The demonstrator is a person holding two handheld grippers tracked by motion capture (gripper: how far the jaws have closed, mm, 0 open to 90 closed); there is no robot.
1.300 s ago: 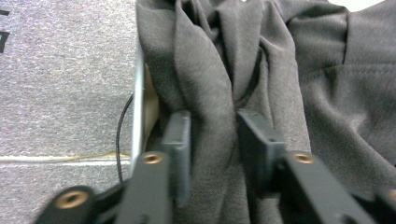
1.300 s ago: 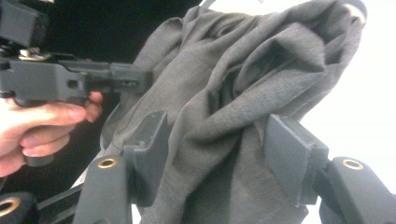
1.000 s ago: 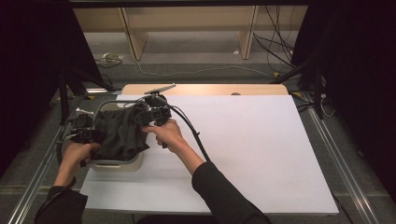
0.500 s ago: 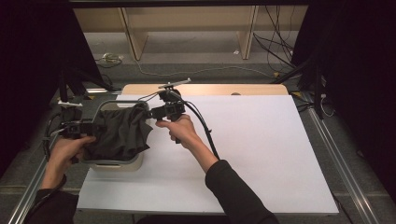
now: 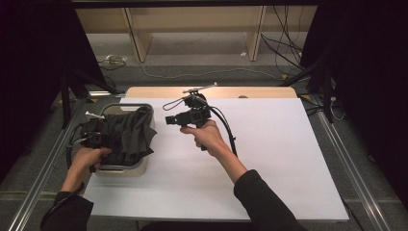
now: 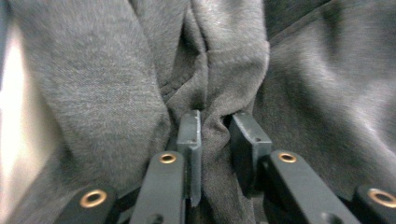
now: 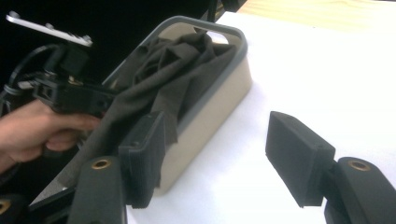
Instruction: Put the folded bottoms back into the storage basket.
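Scene: dark grey cloth (image 5: 126, 134) heaped in a beige bin (image 5: 126, 169) at the left edge of the white table (image 5: 269, 159), a flap spilling over the right rim.
Just changed: right tongs (image 5: 168, 119) pulled off the cloth, now up over bare table beside the bin. A second ago both tongs were bunched together on the heap.
Left tongs (image 6: 215, 135): low at the bin's left side, nose buried in the cloth. Jaws opened a bit, then narrowed again just now. A ridge of fabric sits in the small gap between the pads (image 6: 190, 140); looks pinched, though can't swear how hard.
Right tongs, up close (image 7: 219, 158): jaws wide apart, holding nothing, white table in between. Bin (image 7: 219, 100) and cloth (image 7: 173, 70) off to one side, other hand (image 7: 37, 128) behind them.
Meaning for the job: probably stuffing the cloth into the bin, or regrabbing it. Left side pinning the heap while right resets for another go, most likely at that loose flap.
How far: most of the cloth inside, flap not yet tucked.
Writing: no brand, label or text readable anywhere.
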